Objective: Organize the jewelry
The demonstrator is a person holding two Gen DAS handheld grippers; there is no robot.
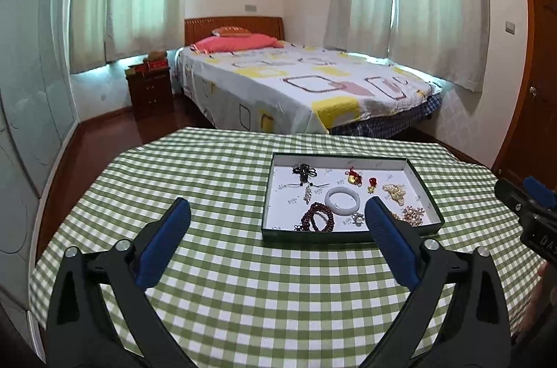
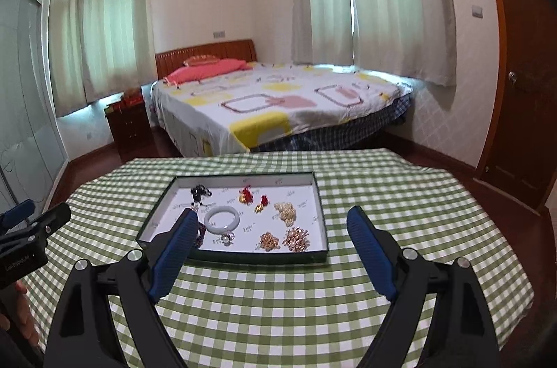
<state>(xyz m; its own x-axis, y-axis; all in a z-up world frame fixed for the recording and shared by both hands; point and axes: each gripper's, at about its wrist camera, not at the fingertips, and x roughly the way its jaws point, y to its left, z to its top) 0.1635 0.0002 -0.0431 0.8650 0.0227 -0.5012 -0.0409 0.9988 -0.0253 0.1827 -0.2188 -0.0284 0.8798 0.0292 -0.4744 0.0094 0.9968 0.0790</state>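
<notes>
A shallow dark-rimmed tray (image 1: 424,185) (image 2: 322,211) with a white floor lies on the green checked tablecloth. In it lie a white bangle (image 1: 342,199) (image 2: 222,220), a dark red bead bracelet (image 1: 320,217), a black cord pendant (image 1: 304,172) (image 2: 200,192), red and gold charms (image 1: 353,177) (image 2: 246,194), a pearl cluster (image 1: 395,192) (image 2: 285,212) and gold brooches (image 1: 413,215) (image 2: 296,239). My left gripper (image 1: 276,208) is open above the cloth, short of the tray, with nothing between its blue fingers. My right gripper (image 2: 271,218) is open too, empty, in front of the tray.
The table (image 1: 216,263) (image 2: 400,194) carries only the tray. Beyond its far edge lie a red-brown floor, a bed (image 1: 296,82) (image 2: 278,103) and a bedside cabinet (image 1: 150,89). A wooden door (image 2: 522,89) is at the right. A hand (image 2: 17,305) shows at the left edge.
</notes>
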